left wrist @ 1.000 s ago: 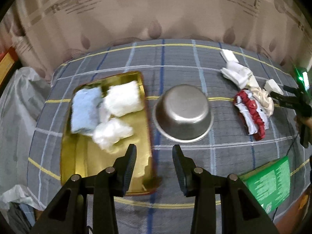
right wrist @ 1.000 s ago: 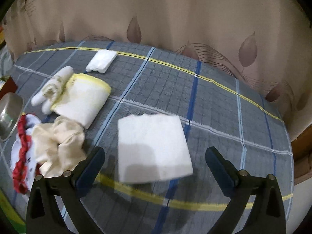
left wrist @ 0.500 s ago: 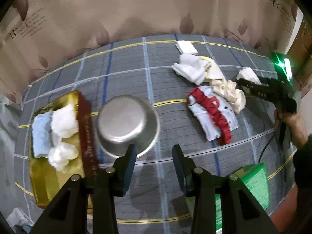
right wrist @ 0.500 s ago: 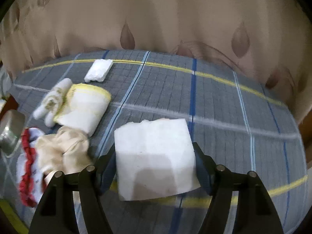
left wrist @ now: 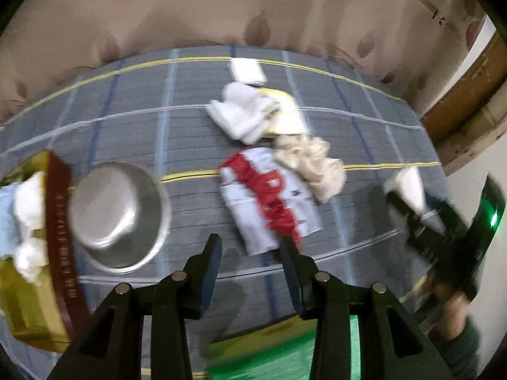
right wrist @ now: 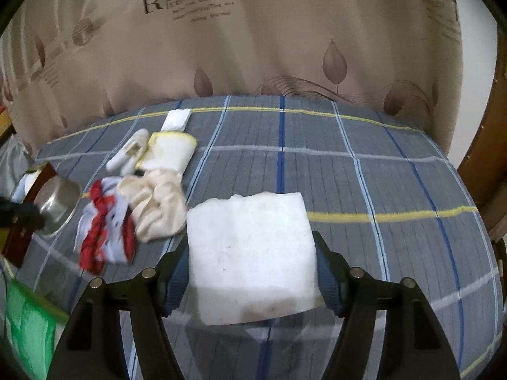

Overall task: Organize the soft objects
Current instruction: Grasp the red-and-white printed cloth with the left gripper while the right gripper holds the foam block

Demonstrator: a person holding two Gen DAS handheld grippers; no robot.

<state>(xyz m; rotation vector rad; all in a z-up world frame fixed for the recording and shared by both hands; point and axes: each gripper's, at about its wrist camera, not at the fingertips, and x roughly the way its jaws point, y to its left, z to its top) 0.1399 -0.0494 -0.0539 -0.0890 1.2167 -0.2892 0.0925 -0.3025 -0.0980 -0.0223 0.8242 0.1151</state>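
A curtain (right wrist: 253, 47) printed with leaves and lettering hangs behind a table under a grey plaid cloth (right wrist: 364, 174) with blue, white and yellow lines.

At the left end of the table, seen from the left wrist, a gold tray (left wrist: 28, 316) with a dark red rim holds a pale blue cloth (left wrist: 6, 218) and 2 white wads (left wrist: 30, 202). Just beside the tray stands a steel bowl (left wrist: 117, 218), tilted in the blurred view. A green sheet (left wrist: 285, 354) lies at the near edge.

In the middle of the table is a loose heap of soft things: a red-and-white garment (left wrist: 269, 202) nearest, a cream cloth (left wrist: 313, 164) touching it, a yellow-edged towel (right wrist: 169, 153) behind that, and white socks (left wrist: 240, 117) against the towel. A small white pad (right wrist: 176, 119) lies apart, near the far edge.

The right gripper (right wrist: 252, 272) grips a white foam square (right wrist: 250, 253) by its 2 side edges, both blue pads pressed against it. Its jaws closed on the square within the last second, and the square now sits clear of the cloth with its shadow below. From the left wrist this gripper is a dark blur at the right, with a hand (left wrist: 450, 304) and a green sleeve behind it.

The left gripper (left wrist: 250, 250) hangs over the cloth between bowl and garment, its jaws parted with nothing between them.
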